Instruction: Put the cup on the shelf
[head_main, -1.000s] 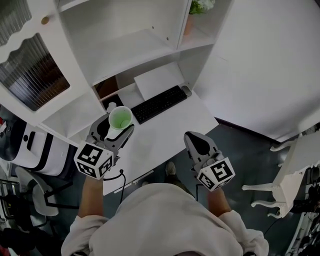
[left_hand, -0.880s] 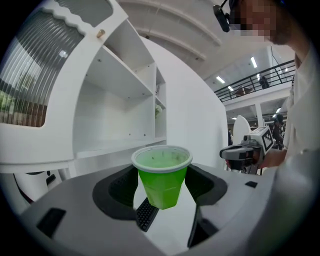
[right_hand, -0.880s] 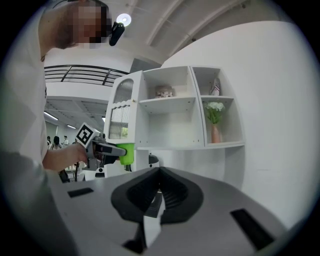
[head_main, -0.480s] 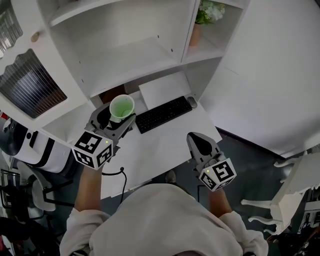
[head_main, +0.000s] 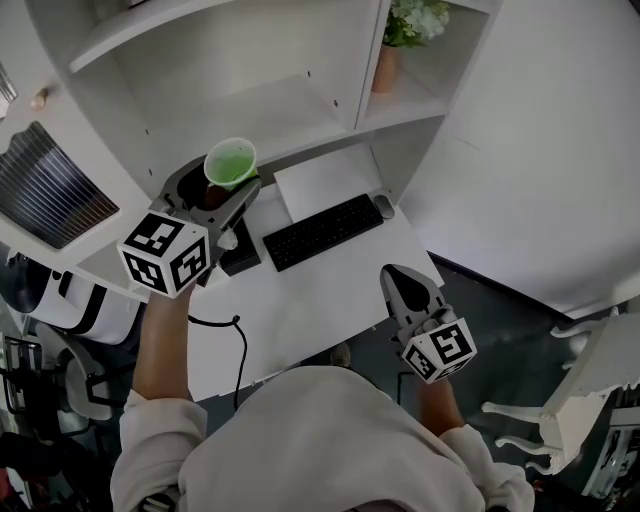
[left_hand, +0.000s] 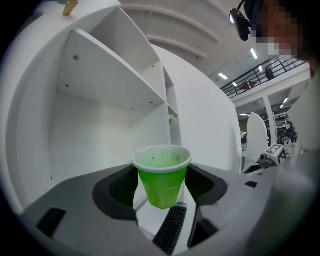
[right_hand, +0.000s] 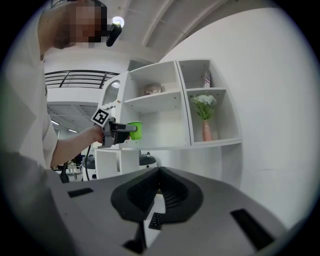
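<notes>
Up beside the white shelf (head_main: 262, 108), the left gripper (head_main: 226, 186) clamps a green plastic cup (head_main: 231, 163) (rim up); the right gripper (head_main: 401, 277), jaws together, holds nothing.

Head camera stares steeply down on the white open-fronted shelf unit (head_main: 270, 105). Left gripper camera looks into it from close up; right gripper camera catches the same shelves from further back.

The left tool (head_main: 224, 186), clamped on the green cup (head_main: 231, 162), has risen from above the surface (head_main: 320, 290), near the left end of the keyboard (head_main: 320, 232), to the front edge of the shelf (head_main: 290, 105).
</notes>
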